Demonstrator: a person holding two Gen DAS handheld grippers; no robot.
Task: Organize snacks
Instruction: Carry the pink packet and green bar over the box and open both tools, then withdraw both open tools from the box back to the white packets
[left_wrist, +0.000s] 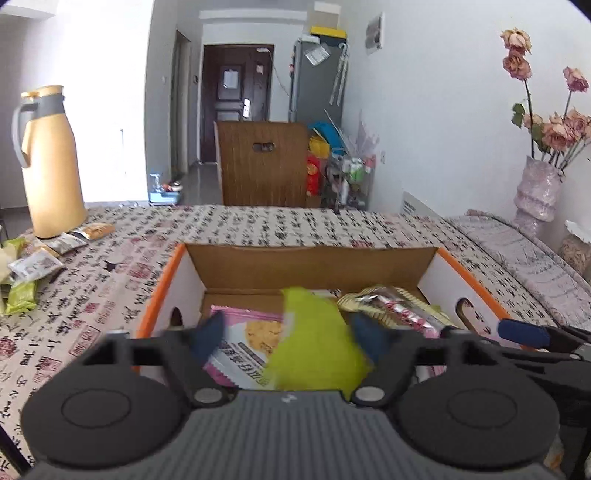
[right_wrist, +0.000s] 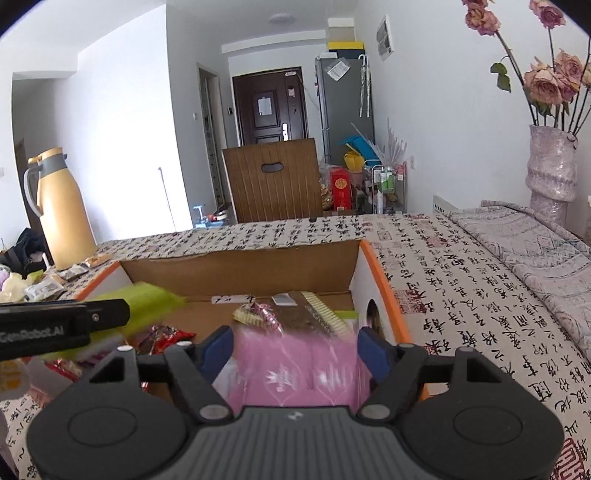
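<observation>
Over the cardboard box (left_wrist: 314, 258), the left gripper (left_wrist: 288, 338) has its jaws spread around a blurred green packet (left_wrist: 314, 350) (not pinched); the right gripper (right_wrist: 295, 349) likewise stands spread around a pink packet (right_wrist: 295, 369).

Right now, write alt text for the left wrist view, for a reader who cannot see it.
The left gripper, jaws open, hangs over an orange-edged cardboard box with a blurred yellow-green snack packet between its fingers, above a pink packet. The box sits on a calligraphy-print tablecloth; loose snacks and a yellow jug stand far left.
</observation>
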